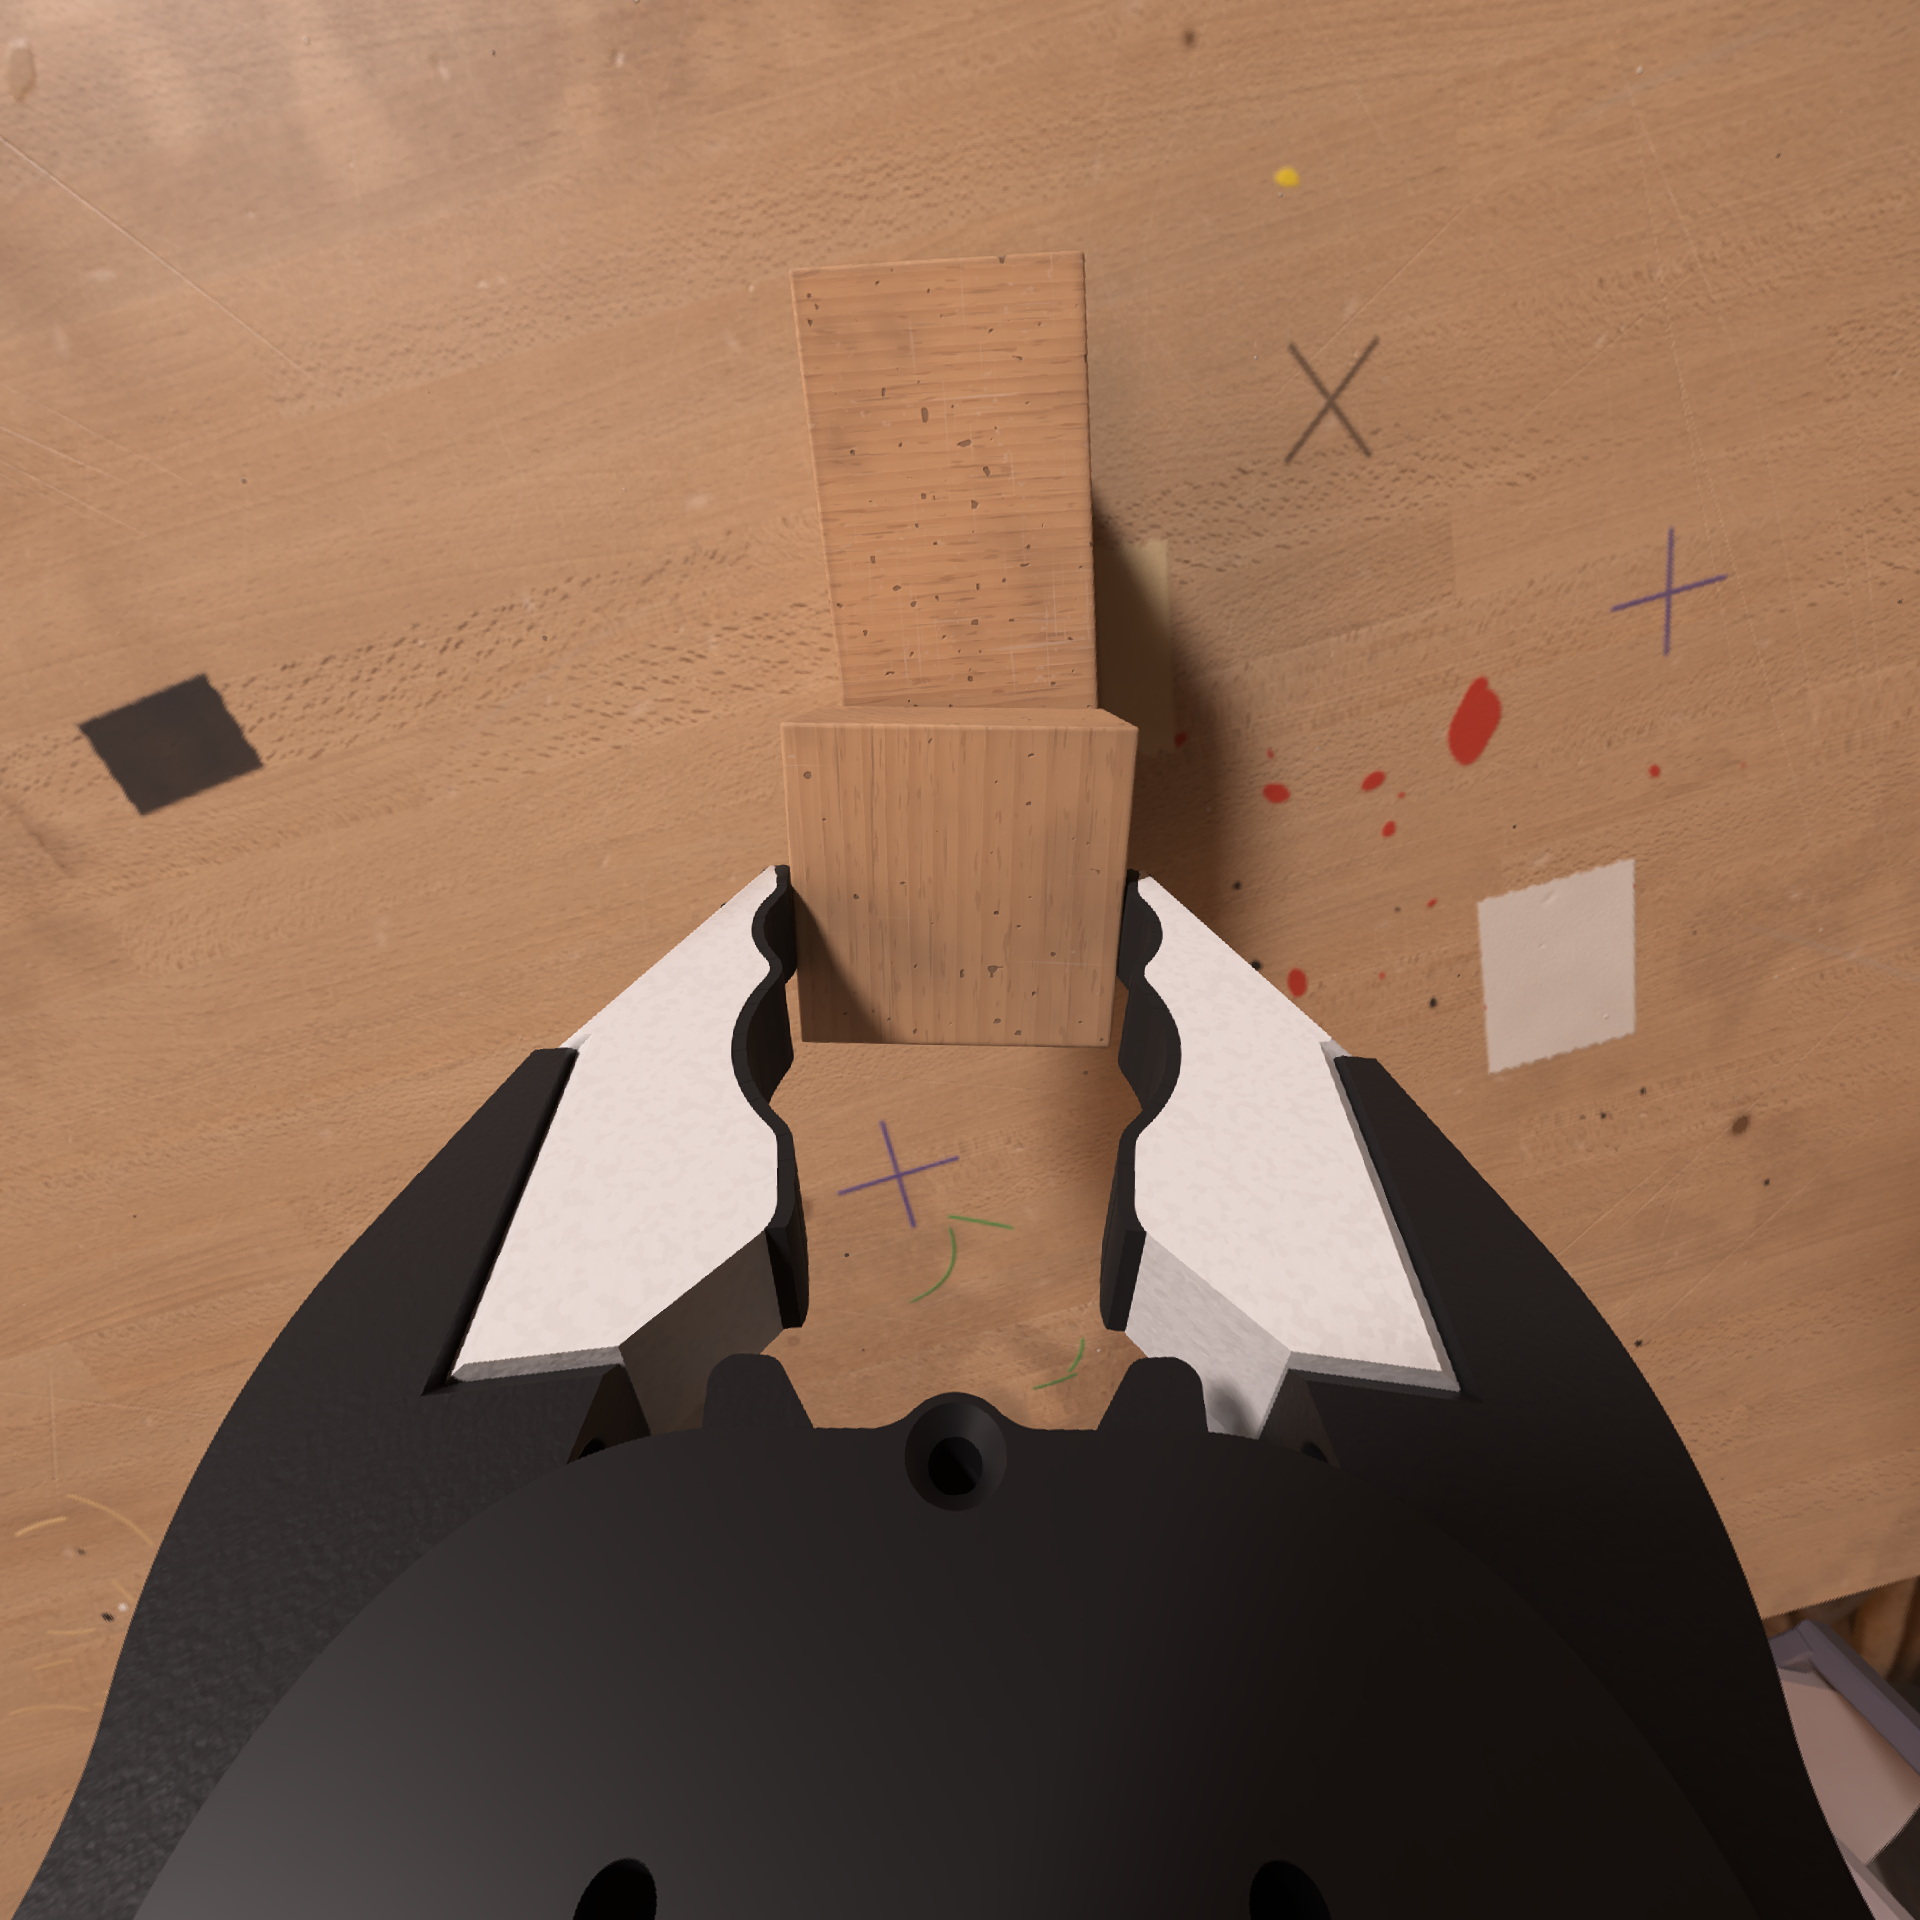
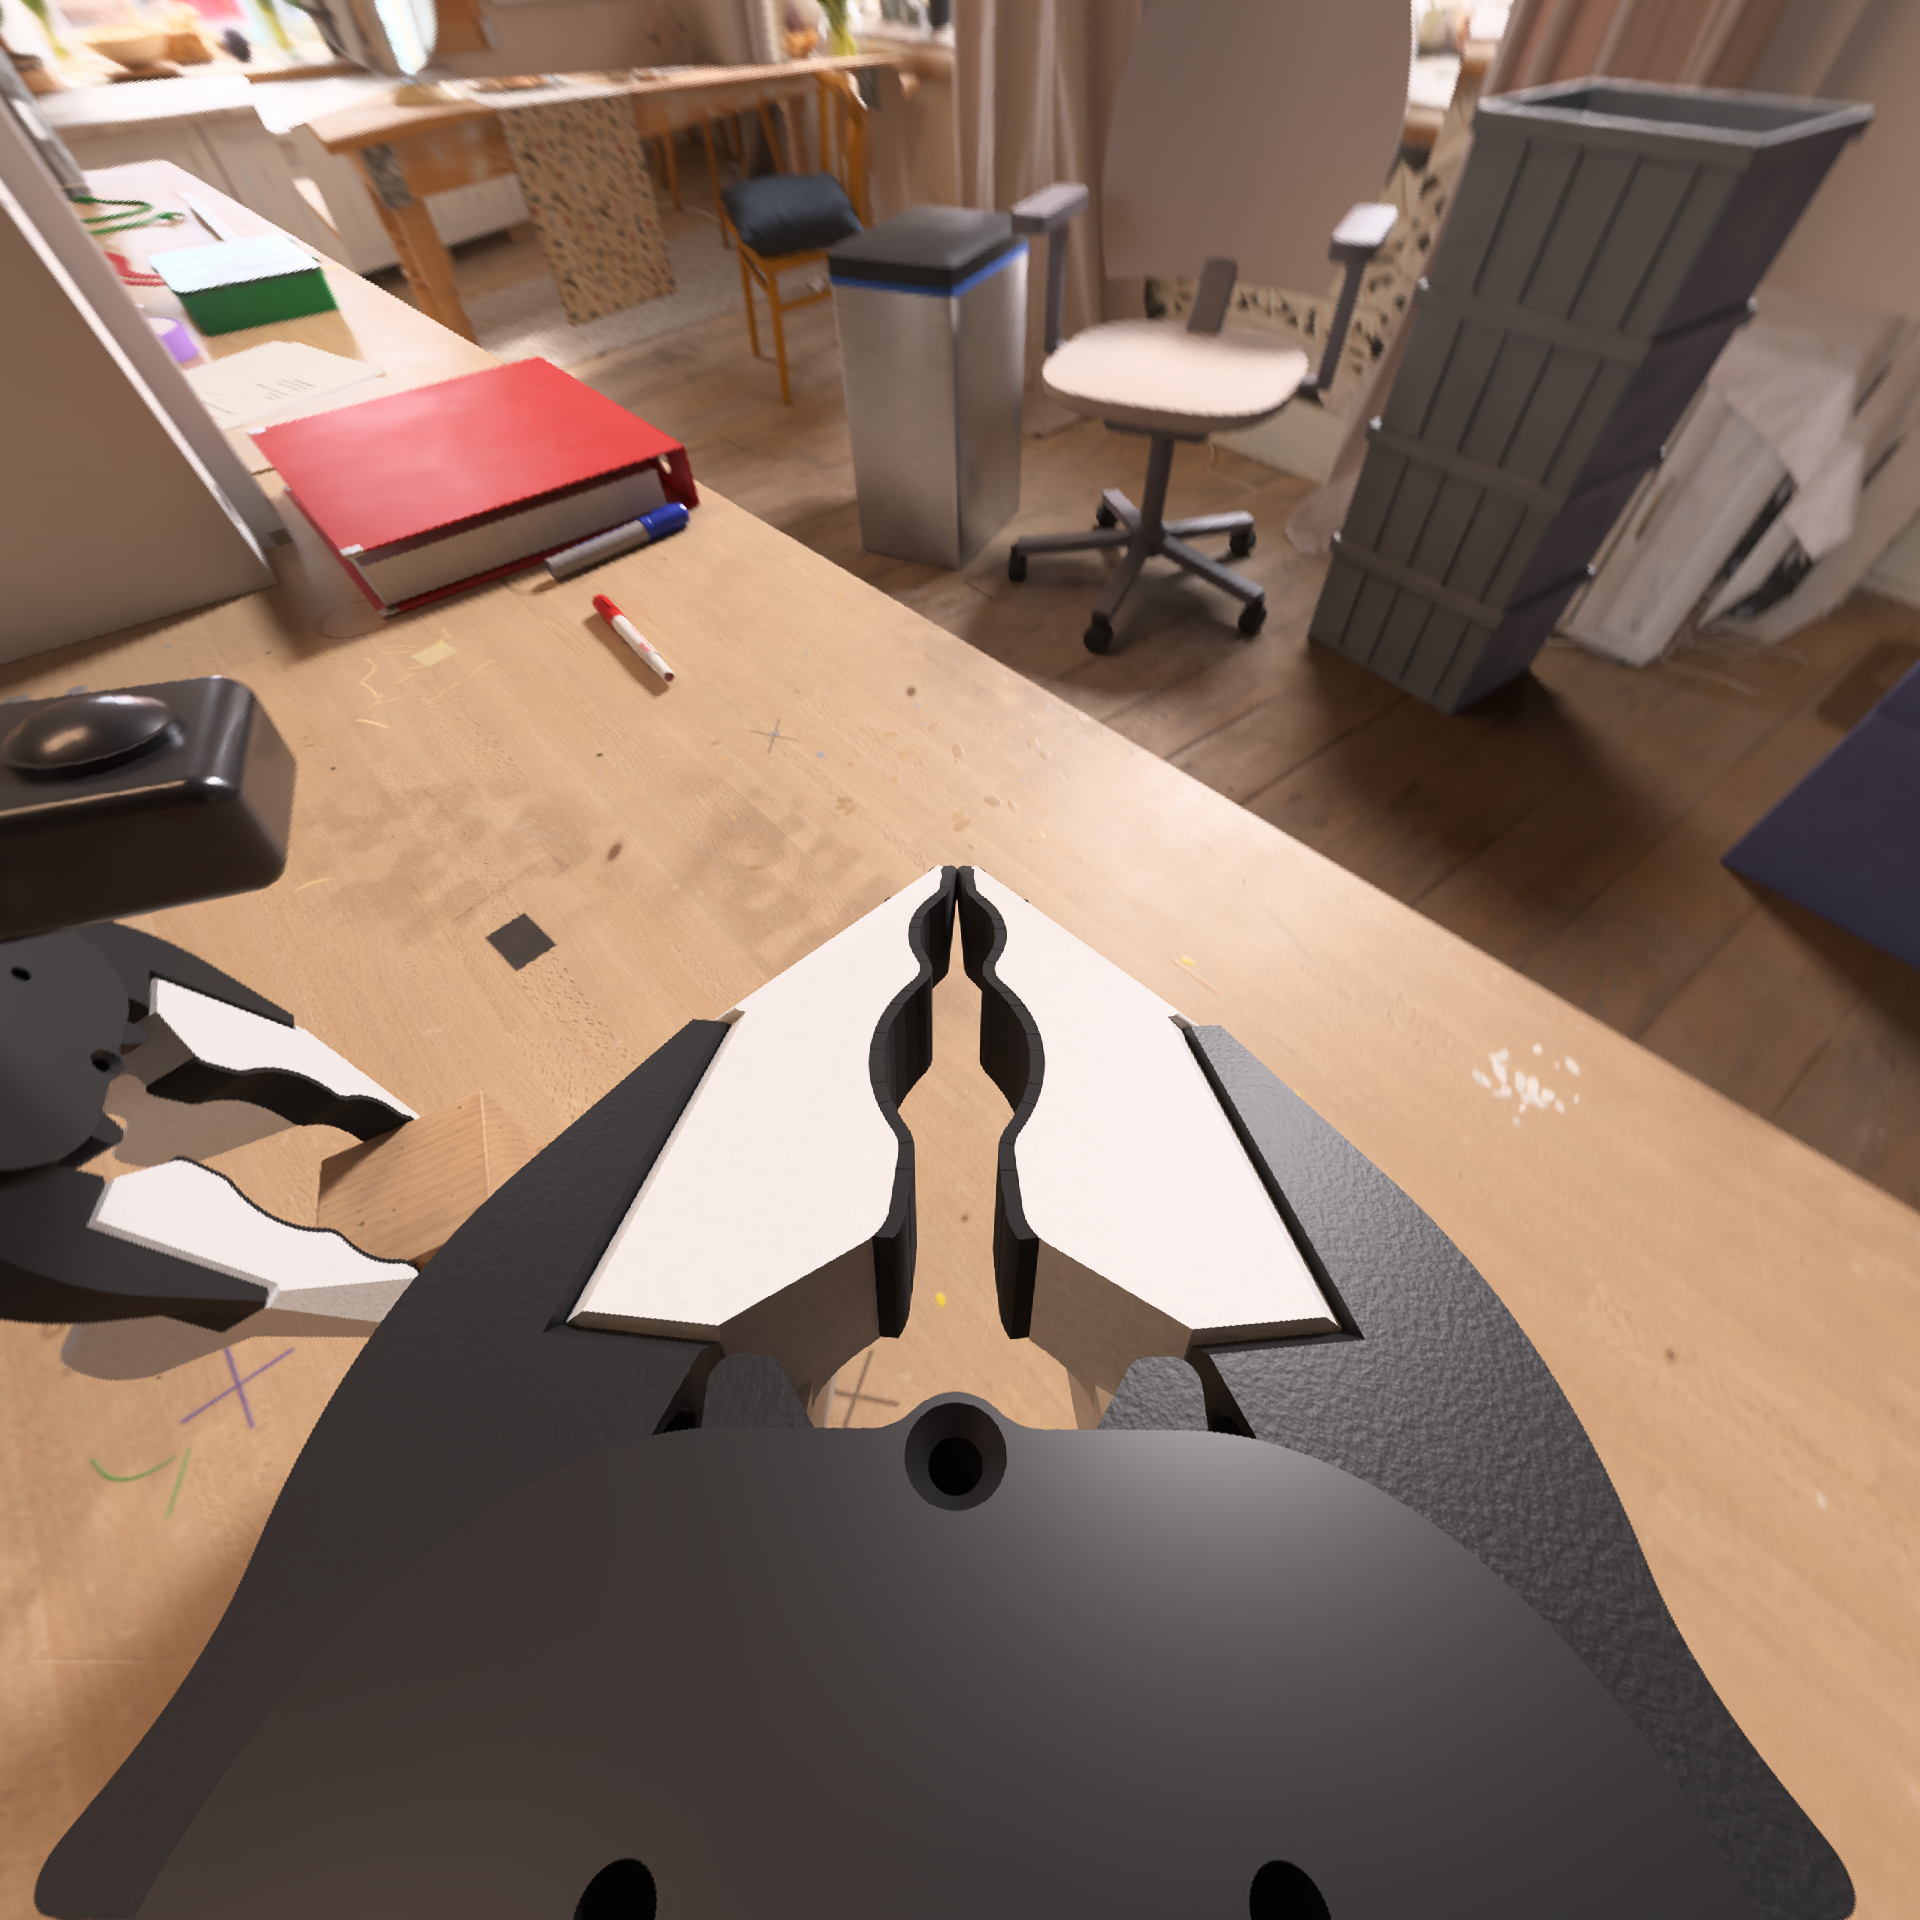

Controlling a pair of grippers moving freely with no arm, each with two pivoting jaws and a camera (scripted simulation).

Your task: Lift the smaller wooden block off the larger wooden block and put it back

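Note:
In the left wrist view my left gripper (image 1: 956, 894) is shut on the smaller wooden block (image 1: 956, 966), its fingertips pressed against the block's two sides. The larger wooden block (image 1: 951, 478) lies lengthwise on the table beyond it, its near end hidden behind the smaller block. Whether the two blocks touch cannot be told. In the right wrist view my right gripper (image 2: 956, 878) is shut and empty above the table. The left gripper (image 2: 416, 1193) shows at the left there, holding a wooden block (image 2: 442, 1158).
The wooden table (image 2: 727, 810) carries a red binder (image 2: 468, 468), a blue-capped marker (image 2: 623, 535) and a red-capped marker (image 2: 634, 639) at the back left. Its edge runs diagonally on the right; beyond it stand a steel bin (image 2: 935, 384), an office chair (image 2: 1174, 395) and a grey crate (image 2: 1579, 384).

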